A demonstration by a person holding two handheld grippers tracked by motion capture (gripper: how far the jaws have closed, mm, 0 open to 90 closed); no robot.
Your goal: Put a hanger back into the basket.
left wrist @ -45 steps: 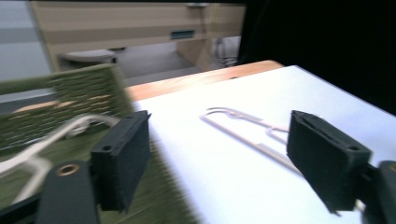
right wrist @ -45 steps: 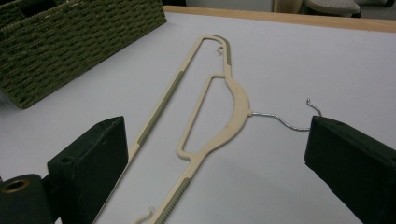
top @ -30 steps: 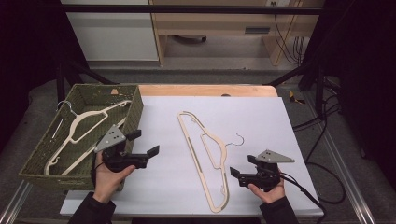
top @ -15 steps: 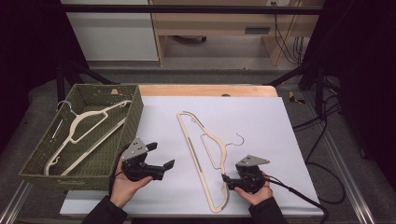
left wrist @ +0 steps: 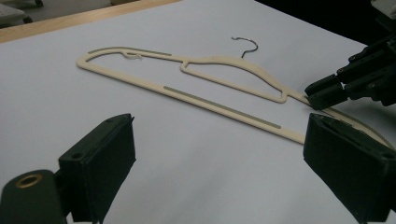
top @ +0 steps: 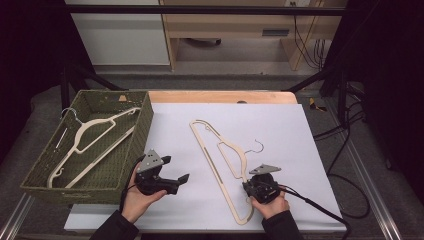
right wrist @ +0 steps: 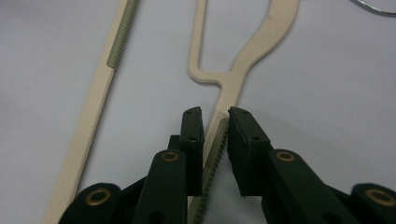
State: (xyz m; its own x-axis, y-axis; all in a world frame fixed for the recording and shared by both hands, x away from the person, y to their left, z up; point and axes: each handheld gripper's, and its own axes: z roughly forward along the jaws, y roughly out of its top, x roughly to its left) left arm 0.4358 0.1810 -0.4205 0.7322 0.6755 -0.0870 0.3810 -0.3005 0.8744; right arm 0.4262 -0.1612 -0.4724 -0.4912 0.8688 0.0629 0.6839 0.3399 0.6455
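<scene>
A cream hanger (top: 220,150) with a wire hook lies flat on the white sheet (top: 280,130). My right gripper (top: 247,187) sits low at the hanger's near arm. Its jaws have just been closing, and in the right gripper view (right wrist: 215,114) the two pads press on either side of the ribbed arm of the hanger (right wrist: 247,56). My left gripper (top: 175,169) rests to the hanger's left with its jaws spread wide and nothing between them. In the left gripper view the hanger (left wrist: 219,105) lies ahead, and the right gripper (left wrist: 322,95) meets it at the right edge.
A green woven basket (top: 145,120) stands at the left of the table and holds another cream hanger (top: 90,135). A cable trails from the right gripper over the table's right edge. A bare wooden strip (top: 220,96) runs behind the sheet.
Both hands have come down and inward toward the hanger. The right gripper slid left onto the hanger's arm and its jaws closed around it. The left gripper moved right, still wide.
</scene>
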